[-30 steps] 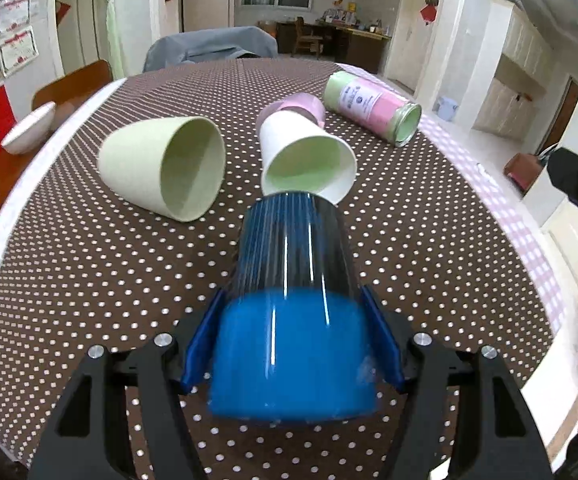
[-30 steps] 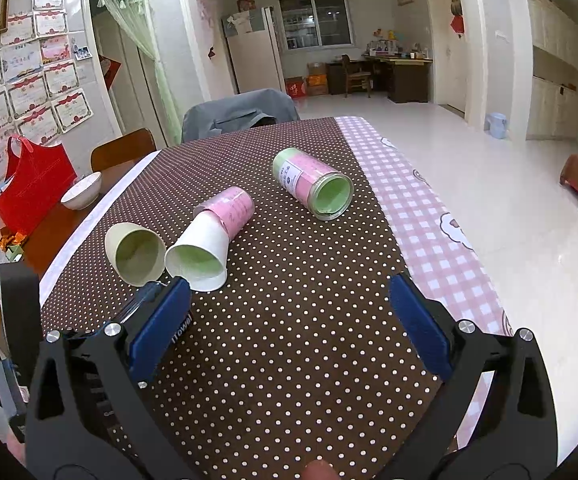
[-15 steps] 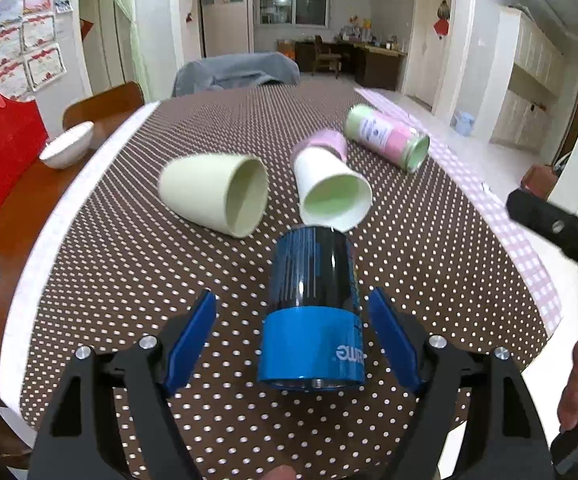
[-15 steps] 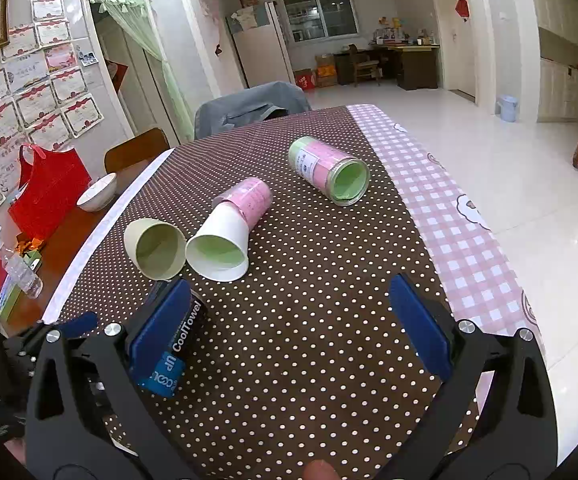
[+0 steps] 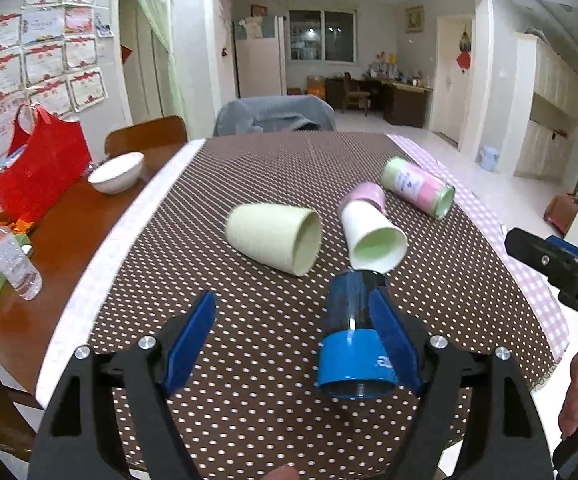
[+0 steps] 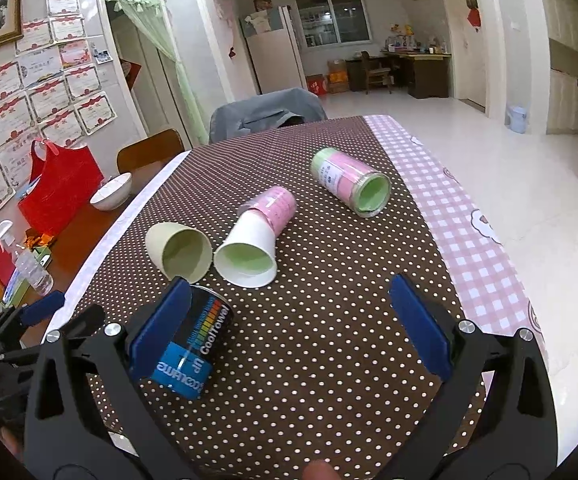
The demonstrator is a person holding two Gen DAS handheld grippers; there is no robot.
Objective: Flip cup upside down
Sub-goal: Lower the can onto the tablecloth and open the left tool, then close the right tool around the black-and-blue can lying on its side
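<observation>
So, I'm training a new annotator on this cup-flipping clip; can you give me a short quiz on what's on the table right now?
1. True or false: the left gripper is shut on the blue cup.
2. What sits against the narrow end of the white cup? A) pink cup B) white bowl C) red bag
3. What colour is the inside of the labelled canister?

Key: 1 false, its jaws stand open with the cup beside one finger; 2 A; 3 green.
</observation>
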